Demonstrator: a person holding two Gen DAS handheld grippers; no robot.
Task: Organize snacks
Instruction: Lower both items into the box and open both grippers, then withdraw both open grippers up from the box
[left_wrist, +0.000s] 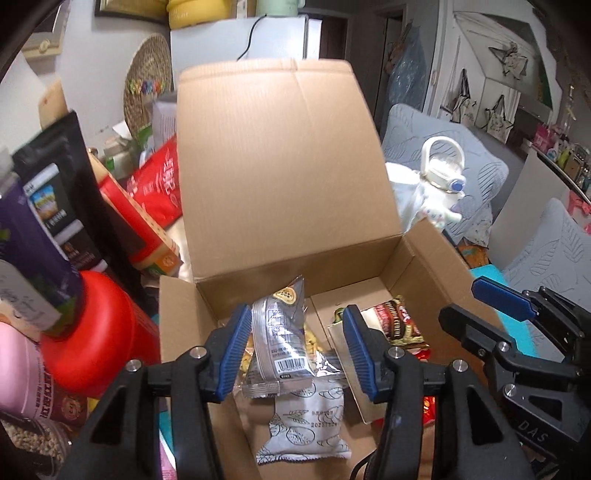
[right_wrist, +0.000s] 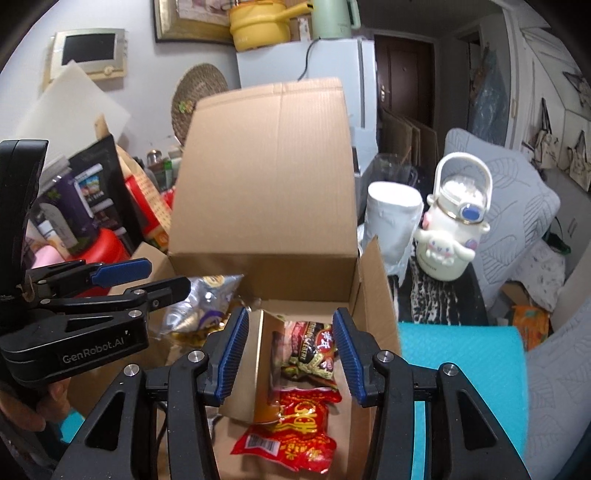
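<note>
An open cardboard box stands with its back flap raised. My left gripper hovers open over the box's left half. A silver snack packet leans upright between its pads, and the right pad is clear of it. A pale patterned packet lies below. My right gripper is open over the right half, above a dark packet and a red packet. A card divider splits the box. Each gripper shows in the other's view: the right gripper and the left gripper.
Left of the box crowd a red canister, a purple bottle and a red carton. To the right stand a white cup and a white character bottle; a teal mat lies alongside.
</note>
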